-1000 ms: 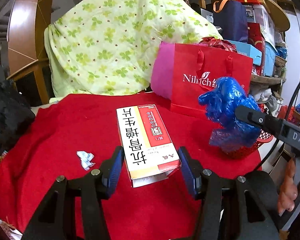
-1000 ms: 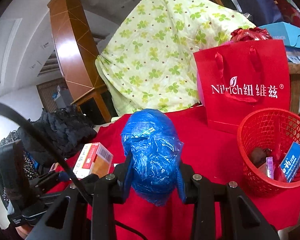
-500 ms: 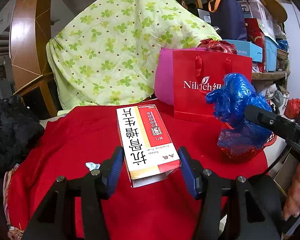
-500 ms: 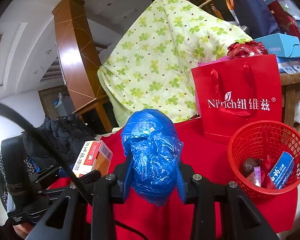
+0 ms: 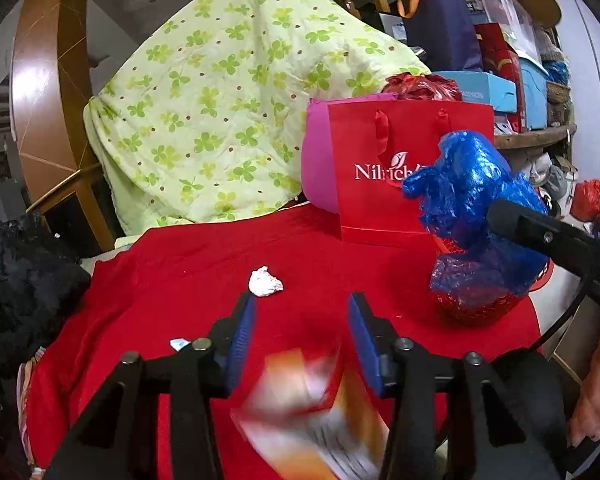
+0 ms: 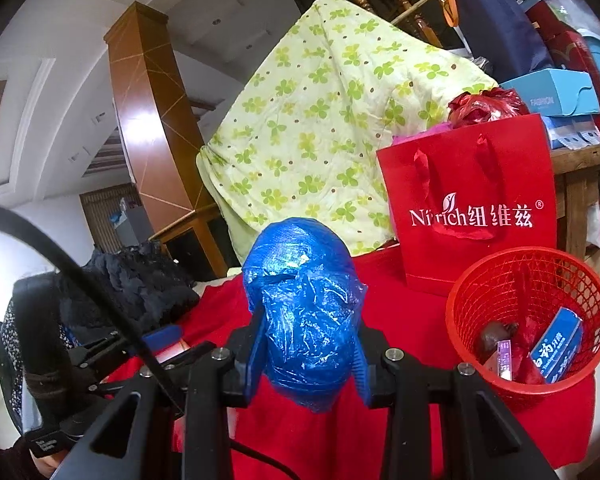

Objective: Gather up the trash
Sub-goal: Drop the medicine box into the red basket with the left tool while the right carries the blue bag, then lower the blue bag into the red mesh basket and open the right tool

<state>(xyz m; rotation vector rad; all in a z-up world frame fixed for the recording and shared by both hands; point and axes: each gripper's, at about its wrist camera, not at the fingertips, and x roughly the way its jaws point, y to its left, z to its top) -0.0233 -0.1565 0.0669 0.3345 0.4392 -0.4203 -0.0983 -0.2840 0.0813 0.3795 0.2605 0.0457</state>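
Note:
My left gripper (image 5: 300, 332) is open above the red tablecloth (image 5: 188, 276). The red-and-white medicine box (image 5: 320, 416) shows blurred below and between its fingers, out of their grip. My right gripper (image 6: 306, 346) is shut on a crumpled blue plastic bag (image 6: 304, 304), held above the cloth just left of the red mesh basket (image 6: 528, 292). The bag also shows in the left wrist view (image 5: 472, 208), in front of the basket (image 5: 480, 308). A crumpled white paper ball (image 5: 265, 281) and a small white scrap (image 5: 179, 344) lie on the cloth.
A red Nilrich gift bag (image 5: 400, 168) stands behind the basket. The basket holds a blue box (image 6: 556, 344) and other trash. A green clover quilt (image 5: 220, 112) drapes behind the table. Black fabric (image 5: 24, 272) lies at the left edge. Cluttered shelves are at the right.
My left gripper has opened and the medicine box has dropped out of it, falling blurred toward the bottom. The paper ball is now uncovered. My right gripper still holds the blue bag.

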